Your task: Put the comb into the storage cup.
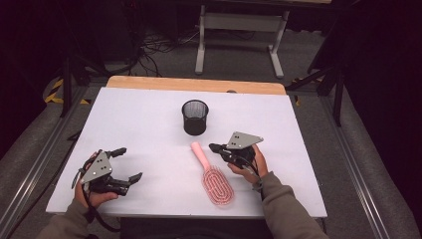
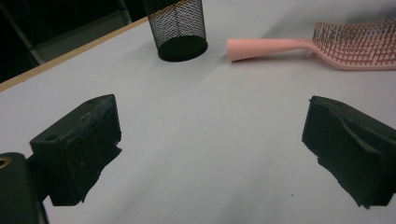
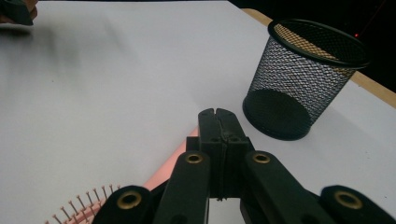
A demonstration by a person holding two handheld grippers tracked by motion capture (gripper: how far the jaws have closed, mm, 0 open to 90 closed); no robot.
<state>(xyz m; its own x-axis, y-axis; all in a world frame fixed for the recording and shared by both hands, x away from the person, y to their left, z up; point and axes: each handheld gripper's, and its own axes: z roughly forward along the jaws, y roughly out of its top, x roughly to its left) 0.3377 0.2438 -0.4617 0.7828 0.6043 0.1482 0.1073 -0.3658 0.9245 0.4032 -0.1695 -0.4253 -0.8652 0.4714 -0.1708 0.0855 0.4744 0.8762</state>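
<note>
Right claw (image 1: 215, 147) closed beside the pink hairbrush's handle; left claw (image 1: 130, 164) wide and idle.

The pink hairbrush (image 1: 214, 177) lies flat on the white desk (image 1: 149, 129), handle pointing at the black mesh cup (image 1: 194, 117), bristles up. The right claw's jaws are pressed together with nothing between them, tips just over the handle end. Staying closed, it would likely only nudge the brush askew; a careless push toward the cup could tip it.
</note>
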